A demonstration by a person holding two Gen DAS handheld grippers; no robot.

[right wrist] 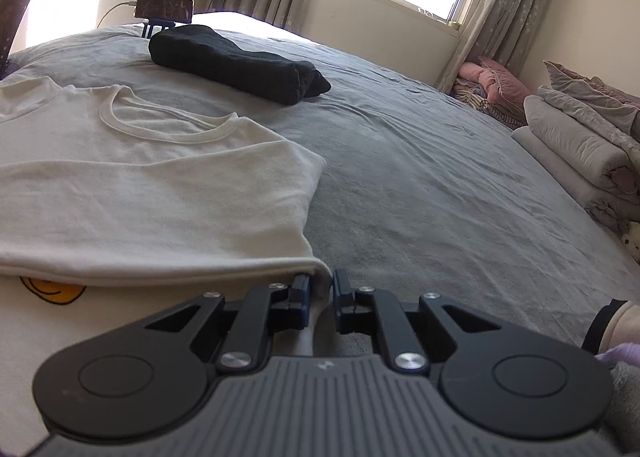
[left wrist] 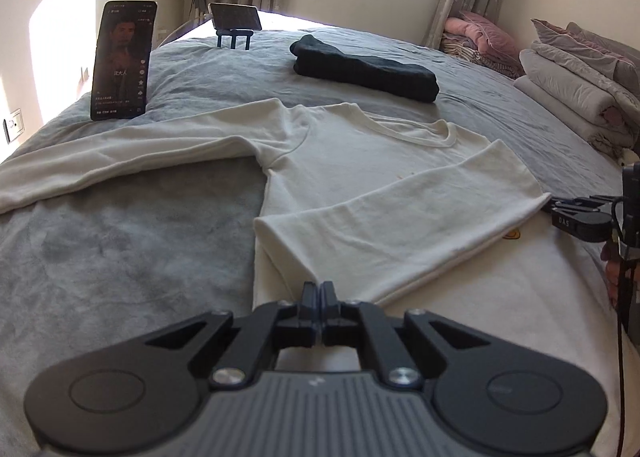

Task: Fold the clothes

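White shirt (left wrist: 360,177) soft, limp; grip hem corners. Left claw (left wrist: 319,289) clenched empty; right claw (right wrist: 320,285) pinching folded edge.

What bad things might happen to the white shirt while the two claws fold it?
1. The right gripper pinches only a thin edge of the white shirt, so the cloth may slip out.
2. One long sleeve lies spread out to the side; it might drag and wrinkle the fold.
3. The standing phone is propped right beside that sleeve, so a tug could knock it over.
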